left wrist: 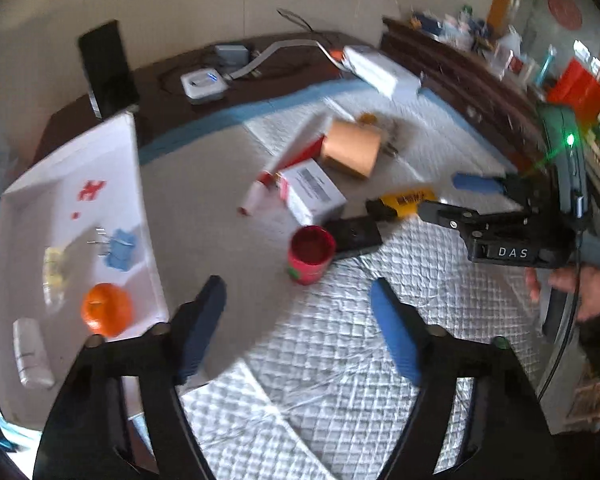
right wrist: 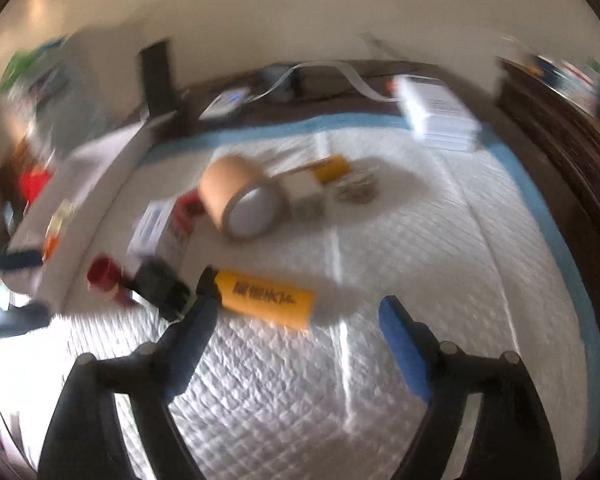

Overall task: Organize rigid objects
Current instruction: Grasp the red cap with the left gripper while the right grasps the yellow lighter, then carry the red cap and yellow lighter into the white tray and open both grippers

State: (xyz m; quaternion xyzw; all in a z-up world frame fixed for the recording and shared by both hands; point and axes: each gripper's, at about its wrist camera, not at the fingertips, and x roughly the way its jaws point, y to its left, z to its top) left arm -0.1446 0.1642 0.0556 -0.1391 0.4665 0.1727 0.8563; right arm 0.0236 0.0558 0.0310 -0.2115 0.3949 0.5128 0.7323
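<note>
Left tongs (left wrist: 298, 328) and right tongs (right wrist: 298, 346) angled downward, jaws parted, empty; hand (left wrist: 580, 292) at three o'clock.

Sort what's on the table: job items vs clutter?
Job: red cup, yellow tool, tape roll, white carton, white tray, orange fruit.
Clutter: dark stand, white hub, ribbon cable.

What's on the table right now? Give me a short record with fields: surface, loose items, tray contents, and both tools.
surface: white quilted pad
loose items: red cup, yellow cylinder, brown tape roll, white box, black flat object
tray: white tray at left, holding an orange fruit
left tool: open, empty
right tool: open, empty, near the yellow cylinder
</note>
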